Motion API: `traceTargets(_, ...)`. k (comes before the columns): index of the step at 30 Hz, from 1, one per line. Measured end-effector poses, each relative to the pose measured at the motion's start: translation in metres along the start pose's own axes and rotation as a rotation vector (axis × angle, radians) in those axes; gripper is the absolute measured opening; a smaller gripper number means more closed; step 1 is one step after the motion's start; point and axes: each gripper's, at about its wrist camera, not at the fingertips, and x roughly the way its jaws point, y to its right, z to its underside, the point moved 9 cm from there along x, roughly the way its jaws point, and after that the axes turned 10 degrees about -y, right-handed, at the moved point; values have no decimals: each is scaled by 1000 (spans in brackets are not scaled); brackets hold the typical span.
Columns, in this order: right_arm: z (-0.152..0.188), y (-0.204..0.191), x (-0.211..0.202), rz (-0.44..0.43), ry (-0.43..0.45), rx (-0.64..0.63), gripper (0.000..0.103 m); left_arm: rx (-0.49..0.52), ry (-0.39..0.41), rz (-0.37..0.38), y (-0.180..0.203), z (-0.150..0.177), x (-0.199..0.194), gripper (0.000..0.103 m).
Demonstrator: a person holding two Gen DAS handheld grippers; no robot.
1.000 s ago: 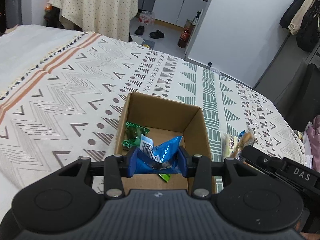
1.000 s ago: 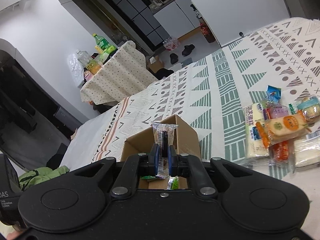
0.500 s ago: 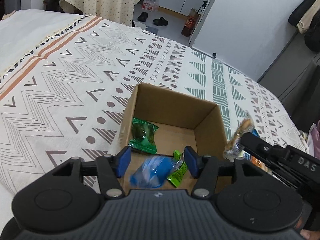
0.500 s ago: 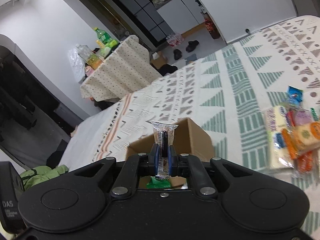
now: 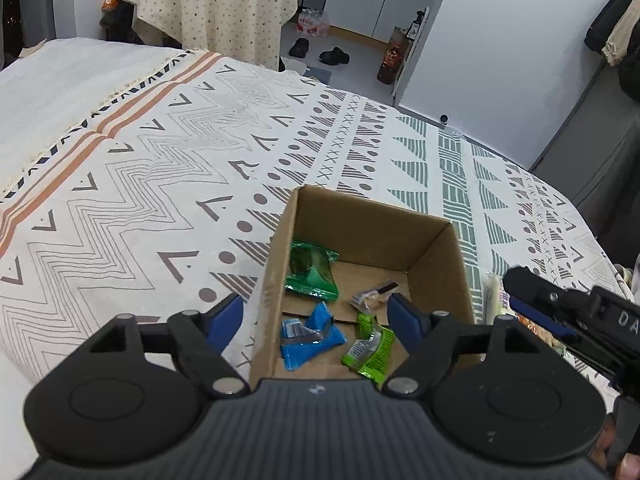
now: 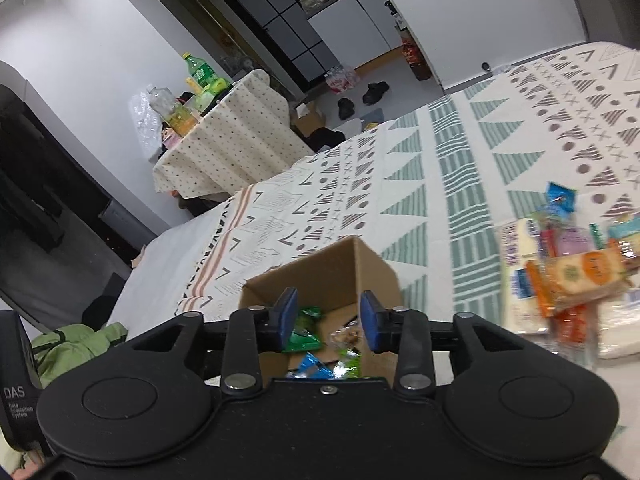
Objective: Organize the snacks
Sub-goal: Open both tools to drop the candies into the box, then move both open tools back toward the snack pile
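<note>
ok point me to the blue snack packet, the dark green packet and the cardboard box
blue snack packet [image 5: 310, 338], left wrist view, middle of the wrapper
dark green packet [image 5: 311, 268], left wrist view, centre of the bag
cardboard box [image 5: 372, 226], left wrist view, inner far wall

Surface: we note a bed [image 5: 168, 184] under patterned cover.
On it: cardboard box [image 5: 372, 216]; loose snack pile [image 6: 568, 264] beside box.

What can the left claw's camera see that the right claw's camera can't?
Only the left view shows the whole box floor, the coats hanging at the far right, and the right claw from outside. Only the right view shows the snack pile on the bedspread and the bottles on the side table. Both show the cardboard box holding the blue packet and green packets, with each claw open above it.
</note>
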Motion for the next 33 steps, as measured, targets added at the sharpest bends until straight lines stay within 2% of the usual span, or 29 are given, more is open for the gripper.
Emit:
traceTargets(2,1,4,-10,18,5,-12,54,8,-2,-3,5,2,-2,84)
traceTargets(10,3,28,-48,77,35,-60,78,53,15,-25,30,11,-15,91)
traceTargets(15,-1,47,-69,84,53,-32,81,69,16,-38,44,19,-18,94)
traceTargets(20,-2,65,-90,94,68,-29,92,78,28,-40,59,25,-24,103)
traceTargets(29,-2,102,-120,142,81,7,93,115,56,-12,94,35,-39,103)
traceTargets(33,-3,118,-135,160,101,26,99,121,80,-11,108,38,-44,103)
